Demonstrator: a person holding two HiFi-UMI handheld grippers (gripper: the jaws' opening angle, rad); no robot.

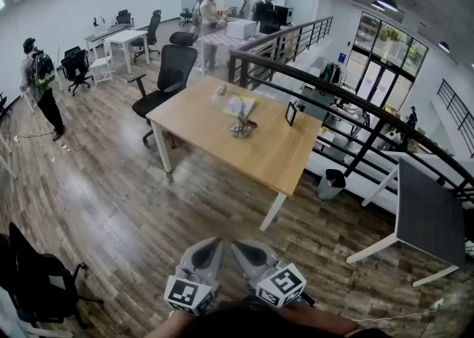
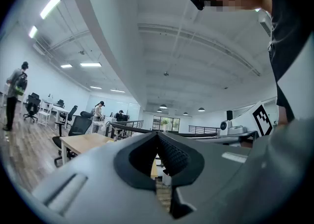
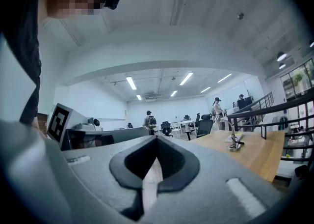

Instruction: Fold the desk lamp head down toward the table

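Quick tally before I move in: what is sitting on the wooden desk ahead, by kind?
desk lamp: 1
paper stack: 1
small black frame: 1
small pale object, too small to identify: 1
Total: 4

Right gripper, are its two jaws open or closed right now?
Shut: the right gripper shows its jaws touching at the tips, with nothing held between them.

Left gripper (image 1: 209, 246) and right gripper (image 1: 243, 249) are hovering low, side by side, pointing level. Both are keeping jaws closed together, gripping nothing.
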